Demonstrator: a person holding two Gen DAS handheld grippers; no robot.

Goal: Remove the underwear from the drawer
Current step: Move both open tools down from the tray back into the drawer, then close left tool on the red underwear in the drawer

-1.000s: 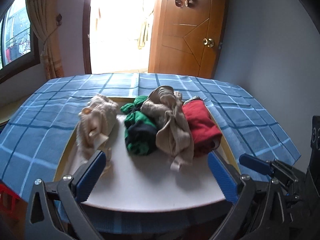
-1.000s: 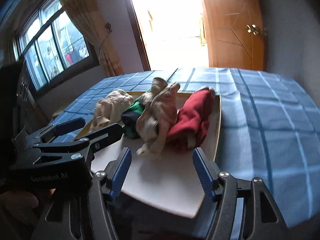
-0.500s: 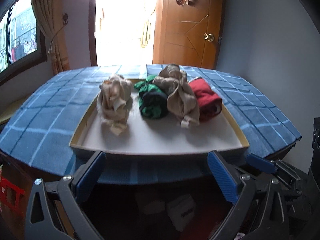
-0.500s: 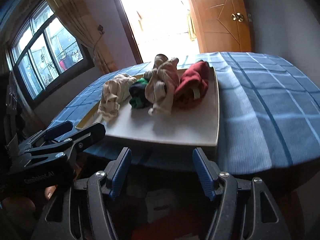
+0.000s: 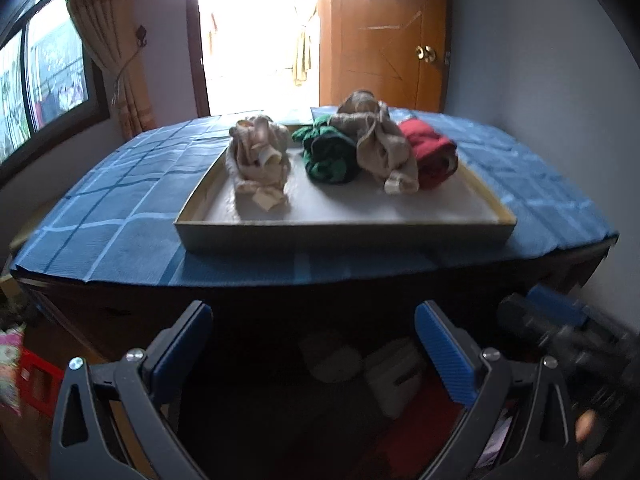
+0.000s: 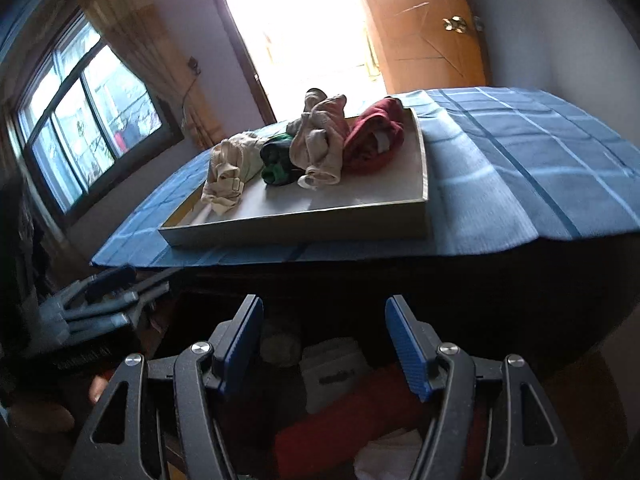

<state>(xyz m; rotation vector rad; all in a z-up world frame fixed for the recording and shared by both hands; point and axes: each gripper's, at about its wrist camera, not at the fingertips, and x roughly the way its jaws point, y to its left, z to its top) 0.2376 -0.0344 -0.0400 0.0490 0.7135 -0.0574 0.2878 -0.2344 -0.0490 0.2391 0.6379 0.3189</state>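
Observation:
Below the table's front edge a dark drawer (image 5: 256, 380) lies open. Folded white pieces (image 5: 332, 356) and a red piece (image 6: 352, 420) of underwear rest in it, dim and partly hidden. My left gripper (image 5: 314, 348) hangs over the drawer, open, nothing between its blue pads. My right gripper (image 6: 324, 340) is also open and empty above the white piece (image 6: 332, 372). On the table a shallow tray (image 5: 344, 224) holds rolled underwear: beige (image 5: 260, 164), green and black (image 5: 330, 156), tan (image 5: 384, 152) and red (image 5: 430, 152).
A blue checked cloth (image 5: 120, 200) covers the table. A wooden door (image 5: 392, 40) and a bright doorway stand behind, a curtained window (image 6: 88, 120) to the left. Each gripper shows at the edge of the other's view: the right gripper (image 5: 560, 320), the left gripper (image 6: 100, 300).
Both grippers have drawn back from over the tray and sunk below the table edge. The open drawer and its contents have come into view. Both stayed open.

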